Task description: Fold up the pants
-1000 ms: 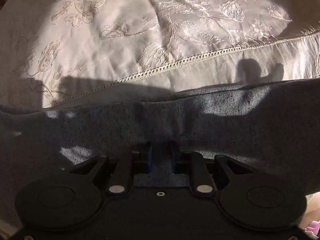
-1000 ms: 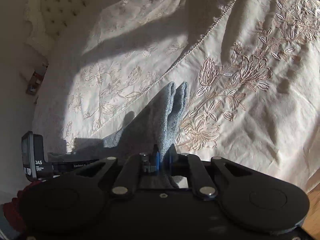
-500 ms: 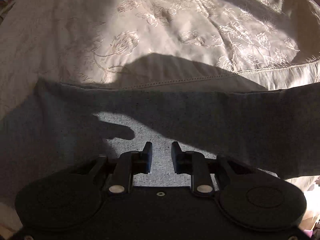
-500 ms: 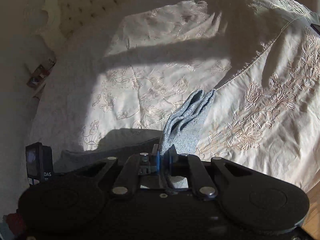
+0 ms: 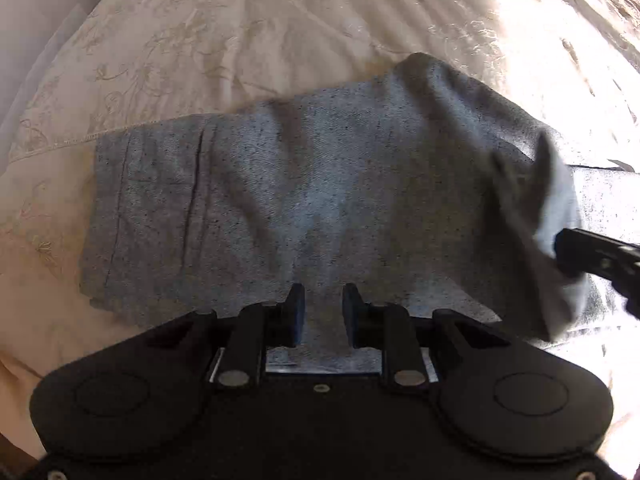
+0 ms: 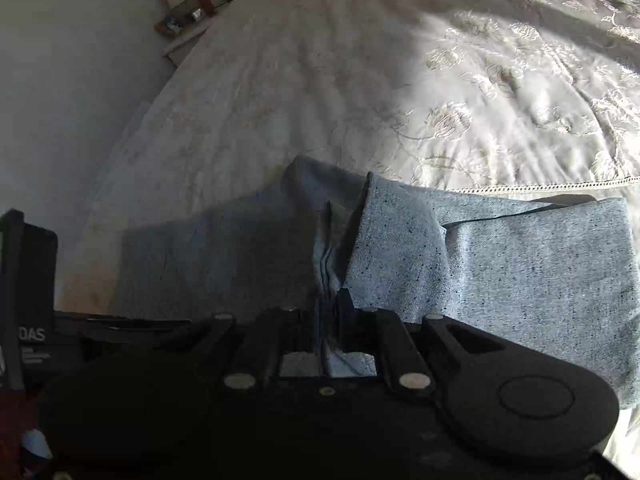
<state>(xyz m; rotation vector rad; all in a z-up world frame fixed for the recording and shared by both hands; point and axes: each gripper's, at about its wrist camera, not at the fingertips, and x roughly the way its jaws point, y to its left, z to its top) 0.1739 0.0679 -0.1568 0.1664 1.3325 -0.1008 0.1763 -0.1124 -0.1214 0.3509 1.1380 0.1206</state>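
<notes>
Grey pants (image 5: 320,200) lying on the embroidered bedspread (image 5: 240,32), one end lifted and turned over.
The right gripper (image 6: 330,308) has its jaws clenched on a bunched fold of the pants, though they have just been easing apart; the left gripper (image 5: 323,308) hangs above the flat part of the pants, jaws released, nothing between them.

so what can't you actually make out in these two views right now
- Left wrist view: the right end of the pants is washed out by sunlight and cut by the frame edge.
- Left wrist view: the right gripper is cut off by the right edge, its fingers buried in cloth.
- Right wrist view: the shelf items are too small to identify.
</notes>
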